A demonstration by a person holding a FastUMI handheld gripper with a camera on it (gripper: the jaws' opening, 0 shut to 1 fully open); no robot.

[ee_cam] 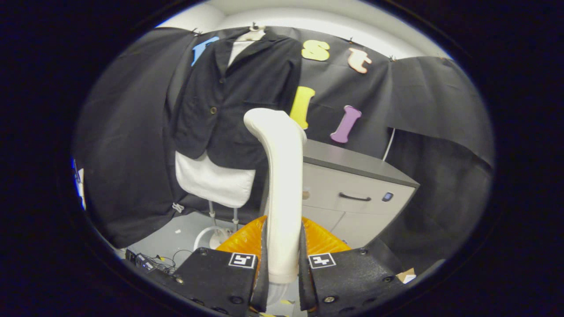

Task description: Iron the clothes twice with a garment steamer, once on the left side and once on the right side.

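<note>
White plastic, smooth and slightly curved: that is the garment steamer (282, 185), standing upright between the fingers of the gripper (282, 264), which are clamped on its lower handle from both sides. Its bent head points away toward the far left, where a dark jacket (233, 101) hangs on a mannequin stand (213, 180) against the booth's black cloth. The head looks short of the fabric, level with the jacket's lower right hem, so neither pass seems begun. To the right, beyond the steamer, stands a grey cabinet (352, 185) with a drawer handle.

To do the stroke well, I would carry the head forward until its face lies flat and light on the cloth, start high near the shoulder on one side of the button line, and draw straight down at a steady pace. The handle is smooth, so the grip should stay firm, and the wrist should not roll, or the head will skew off the panel
</note>
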